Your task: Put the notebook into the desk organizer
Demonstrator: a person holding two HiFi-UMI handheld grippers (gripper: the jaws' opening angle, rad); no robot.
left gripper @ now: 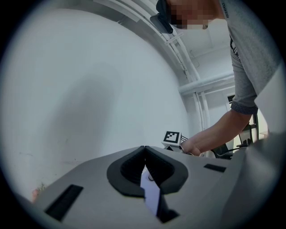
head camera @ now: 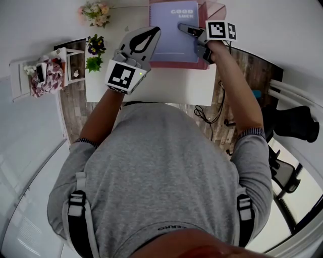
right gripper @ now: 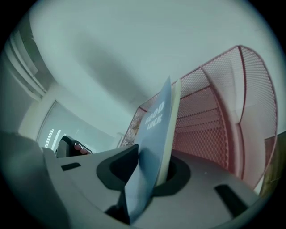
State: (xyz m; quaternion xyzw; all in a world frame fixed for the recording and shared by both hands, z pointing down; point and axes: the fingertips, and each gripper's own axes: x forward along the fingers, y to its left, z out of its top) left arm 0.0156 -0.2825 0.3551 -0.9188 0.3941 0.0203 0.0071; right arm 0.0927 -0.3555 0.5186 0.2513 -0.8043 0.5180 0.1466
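Observation:
A lavender notebook (head camera: pixel 171 38) printed "GOOD LUCK" stands in the pink mesh desk organizer (head camera: pixel 208 11) at the far edge of the white desk (head camera: pixel 151 84). My left gripper (head camera: pixel 155 31) is shut on its left edge; in the left gripper view only a thin lavender sliver (left gripper: pixel 151 192) shows between the closed jaws (left gripper: pixel 144 153). My right gripper (head camera: pixel 182 26) reaches in from the right. In its own view the notebook (right gripper: pixel 154 129) stands upright between the jaws (right gripper: pixel 154 175), with a dark gap beside the page edge, and the mesh wall (right gripper: pixel 214 112) curves behind.
Two small flower pots (head camera: pixel 94 50) and a bouquet (head camera: pixel 96 12) stand at the desk's left. A white side shelf (head camera: pixel 43 75) with small items is further left. Cables (head camera: pixel 212 113) trail on the wooden floor, and a black office chair (head camera: pixel 298 126) stands at the right.

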